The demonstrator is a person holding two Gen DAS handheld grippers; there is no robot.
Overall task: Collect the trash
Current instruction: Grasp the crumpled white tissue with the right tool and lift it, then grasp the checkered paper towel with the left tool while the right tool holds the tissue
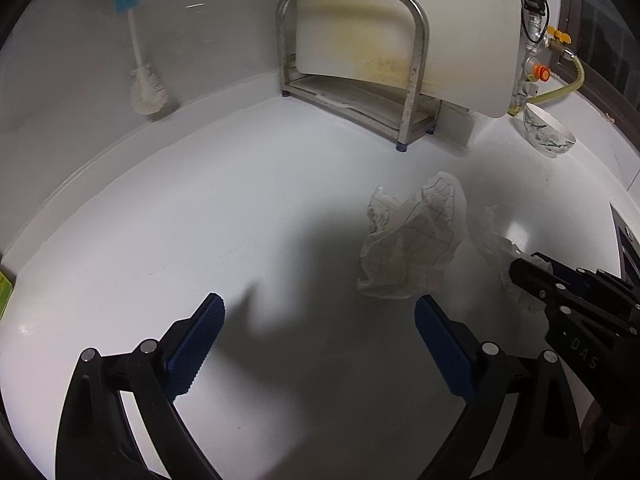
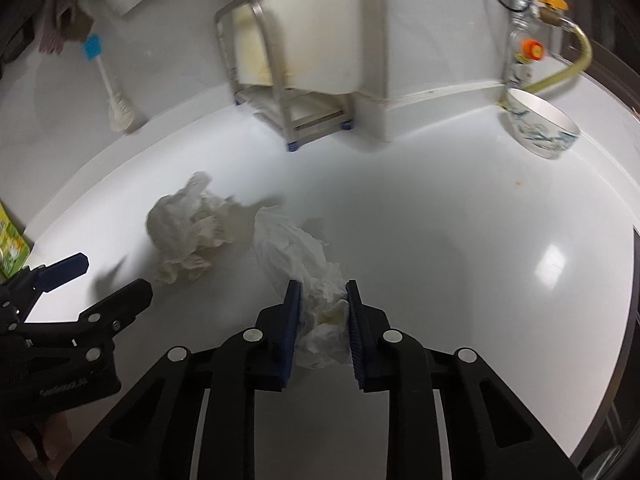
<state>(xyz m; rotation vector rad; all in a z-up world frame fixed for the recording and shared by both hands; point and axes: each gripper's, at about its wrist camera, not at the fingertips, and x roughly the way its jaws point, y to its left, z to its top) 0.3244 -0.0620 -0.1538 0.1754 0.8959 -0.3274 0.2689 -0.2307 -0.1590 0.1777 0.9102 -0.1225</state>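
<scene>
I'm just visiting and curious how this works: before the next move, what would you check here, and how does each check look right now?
1. Right gripper jaws closed on the white tissue: ok.
2. Tissue lifted off the countertop: cannot tell.
3. Left gripper jaws open and empty, ready for the grid-printed crumpled paper: ok.
4. Crumpled paper centred between the left jaws: not ok, it lies ahead, toward the right.
5. Patterned bowl clear of both grippers: ok.
6. Trash bin in view: not ok, none visible.
</scene>
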